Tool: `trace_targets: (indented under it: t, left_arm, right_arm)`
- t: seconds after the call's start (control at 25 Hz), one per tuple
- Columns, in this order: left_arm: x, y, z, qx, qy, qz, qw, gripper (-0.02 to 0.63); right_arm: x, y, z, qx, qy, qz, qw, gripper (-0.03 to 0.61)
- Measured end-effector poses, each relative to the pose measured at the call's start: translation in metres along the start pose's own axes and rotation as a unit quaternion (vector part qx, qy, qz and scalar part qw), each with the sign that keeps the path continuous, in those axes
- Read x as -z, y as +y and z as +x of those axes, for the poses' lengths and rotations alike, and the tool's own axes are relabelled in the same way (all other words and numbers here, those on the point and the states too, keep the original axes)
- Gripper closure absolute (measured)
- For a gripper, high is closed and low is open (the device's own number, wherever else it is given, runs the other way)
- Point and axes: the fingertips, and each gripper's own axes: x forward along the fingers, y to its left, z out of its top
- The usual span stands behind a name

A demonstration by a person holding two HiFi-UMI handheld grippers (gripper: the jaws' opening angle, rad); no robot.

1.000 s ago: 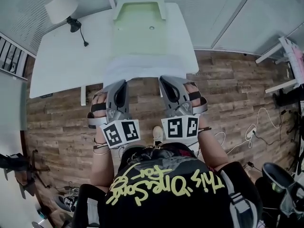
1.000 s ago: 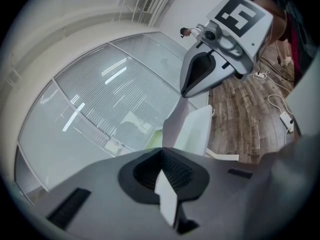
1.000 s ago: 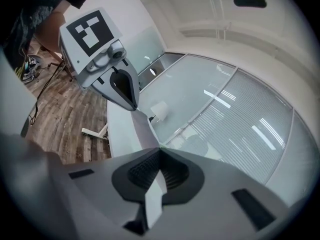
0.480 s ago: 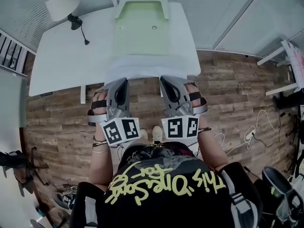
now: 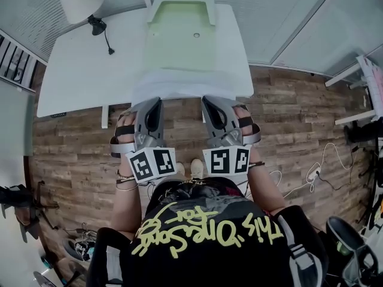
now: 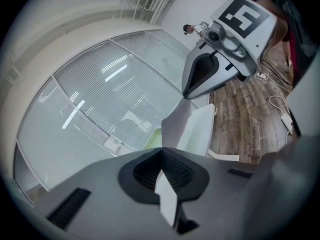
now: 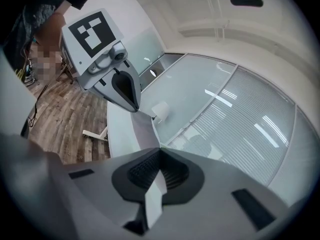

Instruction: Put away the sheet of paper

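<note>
White sheet of paper, centre frame, overhanging counter. Left hand-held gripper and right hand-held gripper pinch it.

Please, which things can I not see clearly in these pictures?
Head view: dot in the tray, too small to name.
Head view: lamp, top cut off by the edge.
Head view: paper, held edge hidden under left claw and right claw.

White lamp at table's far left corner, wooden plank floor, cables at right
</note>
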Motion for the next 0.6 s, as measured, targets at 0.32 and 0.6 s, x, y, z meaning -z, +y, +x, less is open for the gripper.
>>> trace_targets:
  t: [0.32, 0.6]
  left_arm:
    - [-0.005, 0.001, 0.003, -0.011, 0.012, 0.001, 0.9999, 0.607]
    - [-0.004, 0.01, 0.012, -0.017, 0.013, 0.001, 0.9998, 0.607]
  right_arm:
    - [0.004, -0.005, 0.003, -0.007, -0.014, 0.005, 1.0, 0.572]
    - [0.006, -0.008, 0.013, -0.007, -0.012, 0.007, 1.0, 0.571]
